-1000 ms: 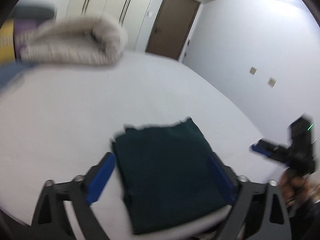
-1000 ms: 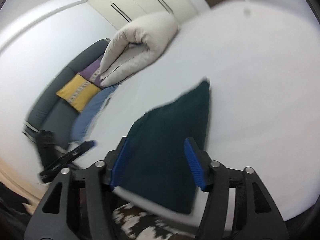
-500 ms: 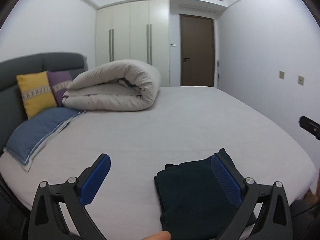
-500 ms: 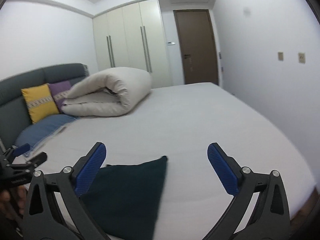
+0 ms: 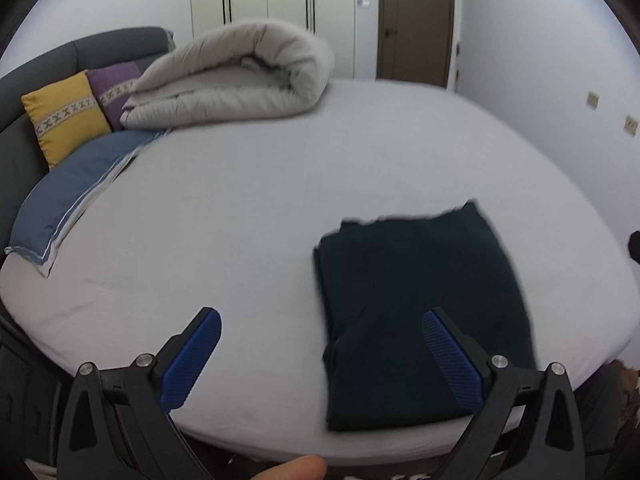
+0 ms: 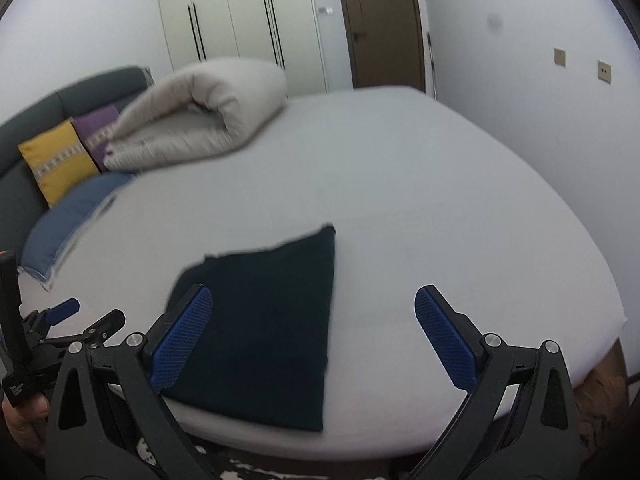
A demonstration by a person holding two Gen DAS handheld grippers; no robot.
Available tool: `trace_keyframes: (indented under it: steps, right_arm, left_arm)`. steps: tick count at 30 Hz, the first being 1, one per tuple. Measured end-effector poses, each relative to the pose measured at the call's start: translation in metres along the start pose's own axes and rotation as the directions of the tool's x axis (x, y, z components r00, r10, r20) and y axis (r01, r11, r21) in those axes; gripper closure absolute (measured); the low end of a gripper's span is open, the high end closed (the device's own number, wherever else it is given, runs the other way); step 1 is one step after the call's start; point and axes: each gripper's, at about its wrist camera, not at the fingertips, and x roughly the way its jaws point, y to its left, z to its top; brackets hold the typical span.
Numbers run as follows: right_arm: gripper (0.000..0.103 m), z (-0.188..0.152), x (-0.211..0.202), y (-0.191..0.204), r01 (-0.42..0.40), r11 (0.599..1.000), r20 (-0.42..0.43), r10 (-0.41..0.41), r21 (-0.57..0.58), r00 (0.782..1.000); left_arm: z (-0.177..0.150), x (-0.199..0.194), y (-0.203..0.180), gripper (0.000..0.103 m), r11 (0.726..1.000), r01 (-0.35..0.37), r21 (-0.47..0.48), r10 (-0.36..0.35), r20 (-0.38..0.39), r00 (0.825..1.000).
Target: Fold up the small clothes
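A dark green garment (image 5: 420,312) lies folded into a flat rectangle on the white bed sheet (image 5: 240,220), near the bed's front edge. My left gripper (image 5: 320,318) is open, hovering short of the garment; its right blue pad (image 5: 452,360) overlaps the cloth's near left part in the picture without pressing it. In the right wrist view the garment (image 6: 264,320) sits lower left, and my right gripper (image 6: 313,292) stands wide open above its right edge, holding nothing. The left gripper (image 6: 90,314) shows at the far left there, held by a hand.
A rolled beige duvet (image 5: 240,80) lies at the back of the bed. Yellow (image 5: 64,116) and purple (image 5: 116,88) cushions lean on a grey headboard, with a blue pillow (image 5: 72,200) below them. Wardrobe doors and a brown door (image 5: 416,20) stand behind. The bed's front edge is just beneath both grippers.
The right gripper's jaws went from narrow around the garment to wide open. Both grippers drew back and up from the cloth, which now lies flat on the sheet.
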Motion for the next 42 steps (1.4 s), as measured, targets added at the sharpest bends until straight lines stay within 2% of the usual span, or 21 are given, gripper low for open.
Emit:
trace_keyframes:
  steps: [7,11,14,42]
  right_arm:
    - [0.0,-0.04,0.053,0.01,0.034,0.999,-0.124,-0.036,-0.013,0.992]
    - [0.0,-0.063,0.088,0.019,0.066,0.996,-0.164,-0.074,-0.053,0.984]
    - [0.0,-0.074,0.103,0.019,0.064,0.996,-0.19,-0.073,-0.055,0.979]
    - [0.0,-0.063,0.111,0.018,0.043,0.997,-0.227,-0.055,-0.059,0.972]
  left_arm:
    - [-0.016,0.017,0.004,0.0,1.0,-0.002,-0.009,0.002,-0.038,0.999]
    - [-0.022,0.024,0.006,0.0,1.0,-0.003,-0.011,0.002,-0.055,0.998]
    - [-0.026,0.03,0.009,0.0,1.0,-0.008,-0.018,0.007,-0.071,0.997]
    - [-0.034,0.035,0.005,0.0,1.0,-0.006,-0.028,0.003,-0.096,0.995]
